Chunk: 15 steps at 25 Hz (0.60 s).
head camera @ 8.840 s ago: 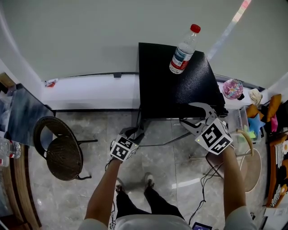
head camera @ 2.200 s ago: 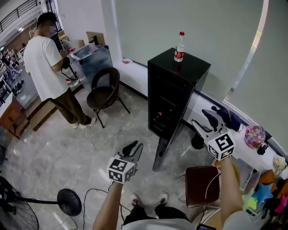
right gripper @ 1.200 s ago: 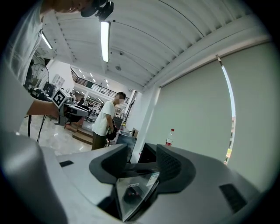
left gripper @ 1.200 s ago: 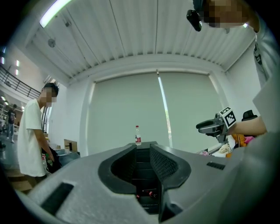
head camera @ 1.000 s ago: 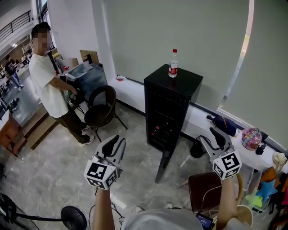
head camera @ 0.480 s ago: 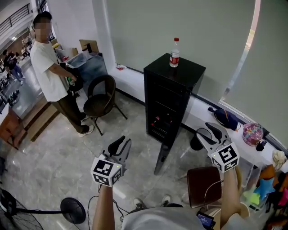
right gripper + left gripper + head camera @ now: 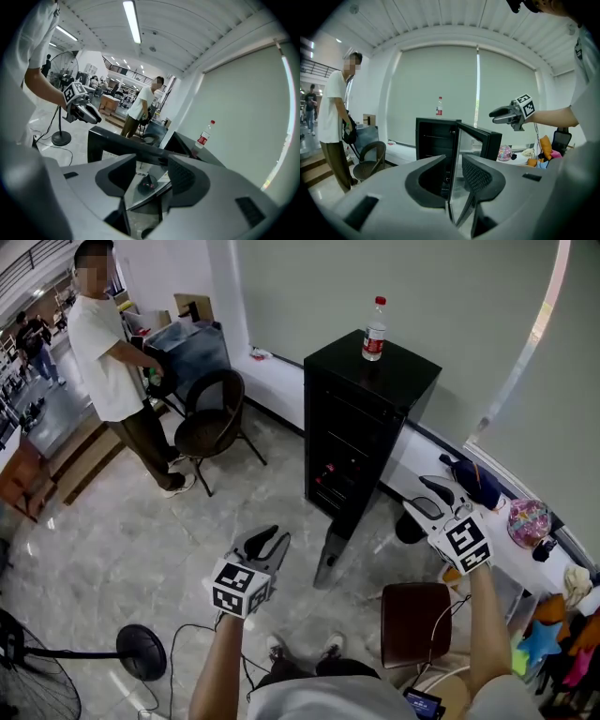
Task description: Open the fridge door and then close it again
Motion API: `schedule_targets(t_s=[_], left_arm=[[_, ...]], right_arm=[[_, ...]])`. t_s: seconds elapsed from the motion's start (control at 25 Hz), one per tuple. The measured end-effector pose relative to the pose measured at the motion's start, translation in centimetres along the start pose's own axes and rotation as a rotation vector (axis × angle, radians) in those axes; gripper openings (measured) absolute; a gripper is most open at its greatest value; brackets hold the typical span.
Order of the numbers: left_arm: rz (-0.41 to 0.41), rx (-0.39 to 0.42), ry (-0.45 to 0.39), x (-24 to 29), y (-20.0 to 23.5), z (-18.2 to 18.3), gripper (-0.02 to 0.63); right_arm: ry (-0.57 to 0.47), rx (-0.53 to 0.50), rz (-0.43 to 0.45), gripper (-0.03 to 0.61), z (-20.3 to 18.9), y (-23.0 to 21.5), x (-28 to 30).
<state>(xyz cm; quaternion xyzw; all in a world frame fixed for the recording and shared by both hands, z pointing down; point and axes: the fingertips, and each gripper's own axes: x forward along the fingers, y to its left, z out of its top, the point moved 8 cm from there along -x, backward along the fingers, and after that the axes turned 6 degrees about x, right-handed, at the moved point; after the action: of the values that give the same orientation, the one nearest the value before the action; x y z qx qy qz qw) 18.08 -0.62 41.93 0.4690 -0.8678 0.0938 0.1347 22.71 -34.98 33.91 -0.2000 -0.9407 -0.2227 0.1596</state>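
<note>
Bottle (image 7: pixel 375 331) label unreadable; fridge door (image 7: pixel 330 559) open; left gripper (image 7: pixel 275 539) fingers just opening, empty; right gripper (image 7: pixel 420 494) fingers apart

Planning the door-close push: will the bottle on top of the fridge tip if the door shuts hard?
Possibly. The bottle is tall, narrow and upright on the fridge, so a jolt could topple it. It looks like thin plastic, likely light; fill level unclear. Round body: once down it may roll off the top.
</note>
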Motion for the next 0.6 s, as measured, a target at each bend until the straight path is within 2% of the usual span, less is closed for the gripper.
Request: schedule_targets(t_s=[0.24, 0.6], left_arm=[[-0.035, -0.062, 0.082, 3.1, -3.0, -3.8, 0.101], [-0.122, -0.124, 0.194, 6.4, -8.5, -10.1, 0.118]], right_arm=[[0.084, -0.152, 0.103, 0.225, -1.8, -1.3, 3.0], [0.168, -0.461, 0.216, 0.249, -2.7, -2.5, 6.9]])
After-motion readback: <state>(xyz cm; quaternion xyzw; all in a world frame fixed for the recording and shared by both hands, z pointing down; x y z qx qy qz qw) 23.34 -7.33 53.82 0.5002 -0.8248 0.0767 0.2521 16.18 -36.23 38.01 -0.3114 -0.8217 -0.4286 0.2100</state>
